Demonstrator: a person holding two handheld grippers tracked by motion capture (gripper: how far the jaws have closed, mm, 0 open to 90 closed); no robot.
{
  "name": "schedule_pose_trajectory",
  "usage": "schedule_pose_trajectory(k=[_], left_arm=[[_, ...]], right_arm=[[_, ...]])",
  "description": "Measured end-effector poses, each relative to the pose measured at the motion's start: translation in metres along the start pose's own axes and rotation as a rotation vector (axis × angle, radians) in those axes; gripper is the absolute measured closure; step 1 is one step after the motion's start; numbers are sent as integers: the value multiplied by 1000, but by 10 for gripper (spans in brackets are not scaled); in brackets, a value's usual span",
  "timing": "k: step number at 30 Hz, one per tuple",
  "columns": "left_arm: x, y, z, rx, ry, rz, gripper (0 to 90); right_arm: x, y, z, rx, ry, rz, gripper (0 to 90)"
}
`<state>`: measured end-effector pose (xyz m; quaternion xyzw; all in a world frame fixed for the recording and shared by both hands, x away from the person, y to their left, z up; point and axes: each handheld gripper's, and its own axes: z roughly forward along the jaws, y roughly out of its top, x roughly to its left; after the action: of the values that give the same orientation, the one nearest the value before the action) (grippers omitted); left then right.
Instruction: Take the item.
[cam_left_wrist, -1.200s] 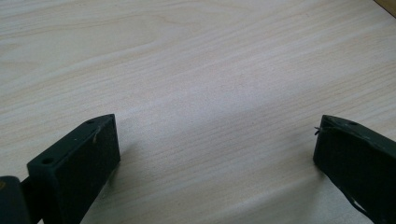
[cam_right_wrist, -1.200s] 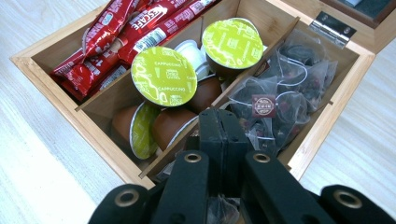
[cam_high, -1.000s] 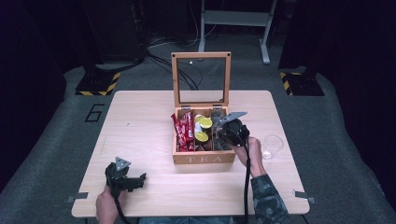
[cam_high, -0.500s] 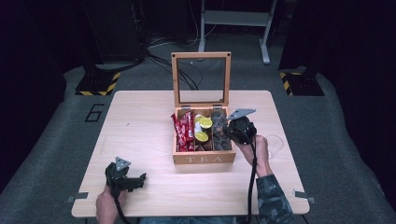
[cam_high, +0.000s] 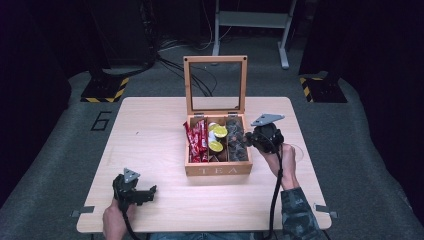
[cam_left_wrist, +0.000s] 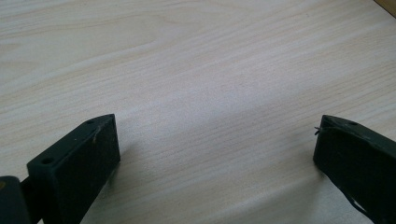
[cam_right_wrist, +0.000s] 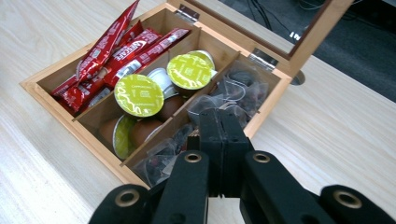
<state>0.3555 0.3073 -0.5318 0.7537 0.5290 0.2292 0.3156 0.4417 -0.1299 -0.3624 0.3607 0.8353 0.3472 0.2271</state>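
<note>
Wooden and open-lidded, the tea box (cam_high: 218, 169) stands mid-way across the pale wood surface (cam_high: 150, 130), its glass-paned lid upright behind it. Red sachets (cam_right_wrist: 116, 49) fill one end compartment, green-lidded round capsules (cam_right_wrist: 138, 94) the middle one, and clear-wrapped dark tea bags (cam_right_wrist: 243, 91) the other end. The right hand-held gripper (cam_right_wrist: 219, 140) hangs over that tea-bag compartment, jaws clenched together; whether they pinch a wrapper I cannot tell. The left hand-held gripper (cam_high: 142, 192) rests near the front edge, well apart from the box, jaws spread wide over bare wood.
</note>
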Motion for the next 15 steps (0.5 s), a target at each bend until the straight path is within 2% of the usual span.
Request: schedule_pose_trajectory(k=[7, 9, 14, 15], left_arm=[[0, 0, 0, 0, 0, 0, 3], [0, 0, 0, 0, 2, 1, 2], [0, 0, 0, 0, 0, 0, 3], [0, 0, 0, 0, 0, 0, 2]], right_arm=[[-9, -4, -12, -23, -33, 20, 900], [-9, -4, -13, -24, -36, 32, 900], [-13, -6, -19, -11, -53, 22, 900], [-14, -7, -20, -14, -55, 34, 900]])
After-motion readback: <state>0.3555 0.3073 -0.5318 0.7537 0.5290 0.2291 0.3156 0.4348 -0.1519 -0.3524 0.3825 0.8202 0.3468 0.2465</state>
